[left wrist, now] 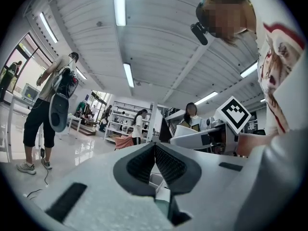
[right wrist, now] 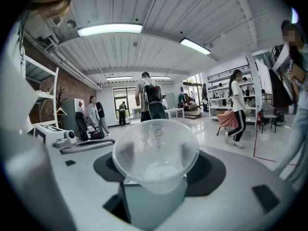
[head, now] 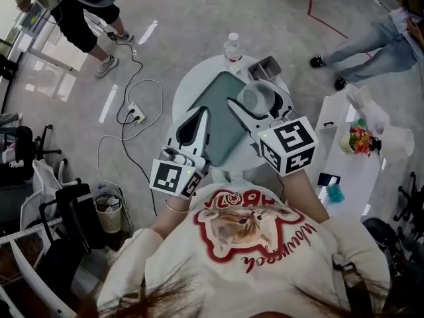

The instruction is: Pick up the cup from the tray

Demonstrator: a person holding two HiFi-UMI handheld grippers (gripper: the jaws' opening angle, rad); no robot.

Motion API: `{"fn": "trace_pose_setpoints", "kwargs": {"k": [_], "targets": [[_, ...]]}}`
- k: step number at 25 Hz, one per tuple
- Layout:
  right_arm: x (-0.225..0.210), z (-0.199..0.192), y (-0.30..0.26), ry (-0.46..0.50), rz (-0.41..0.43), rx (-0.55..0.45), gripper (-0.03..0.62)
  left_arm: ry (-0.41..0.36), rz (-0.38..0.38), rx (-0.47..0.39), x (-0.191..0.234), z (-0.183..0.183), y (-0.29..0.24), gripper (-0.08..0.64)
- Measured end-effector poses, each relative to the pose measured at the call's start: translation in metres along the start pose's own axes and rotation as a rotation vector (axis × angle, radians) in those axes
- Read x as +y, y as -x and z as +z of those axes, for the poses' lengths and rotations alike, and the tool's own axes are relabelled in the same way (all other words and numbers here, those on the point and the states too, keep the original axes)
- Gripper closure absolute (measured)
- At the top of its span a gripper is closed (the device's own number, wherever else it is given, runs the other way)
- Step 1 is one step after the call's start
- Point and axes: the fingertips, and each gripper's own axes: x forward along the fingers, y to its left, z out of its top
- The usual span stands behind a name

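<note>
A clear plastic cup point(head: 257, 93) is gripped between the dark pads of my right gripper point(head: 260, 103) over the far right part of the green tray point(head: 222, 108). In the right gripper view the cup point(right wrist: 155, 150) fills the gap of the right gripper point(right wrist: 155, 170), its mouth turned toward the camera, with green tray below it. Whether the cup touches the tray is unclear. My left gripper point(head: 201, 113) hangs over the tray's left edge; in the left gripper view the left gripper point(left wrist: 155, 150) has its ribbed pads pressed together with nothing between them.
The tray lies on a small round white table point(head: 182, 91). A water bottle point(head: 232, 50) and a small grey container point(head: 265, 67) stand at its far side. A white side table point(head: 351, 167) with small items is to the right. Cables and a power strip point(head: 136, 114) lie on the floor at left, and people stand around.
</note>
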Motion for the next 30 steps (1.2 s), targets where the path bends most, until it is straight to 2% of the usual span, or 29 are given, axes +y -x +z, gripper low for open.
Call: {"fn": "trace_pose_setpoints", "kwargs": {"k": [9,13,19,30], "targets": [[0.012,-0.005,0.014,0.008,0.047,-0.031,0.267,0.001,0.024,-0.001,-0.014,-0.003,0.008,0.546],[0.016,-0.006,0.02,-0.001,0.079,-0.077,0.267,-0.014,0.039,-0.005,-0.022,-0.006,0.011,0.546],[0.019,-0.024,0.021,0.024,0.128,-0.049,0.265,-0.009,0.089,0.008,-0.028,-0.022,0.022,0.546],[0.025,-0.025,0.026,0.038,0.141,-0.056,0.265,-0.024,0.083,-0.019,-0.037,-0.018,0.026,0.546]]}}
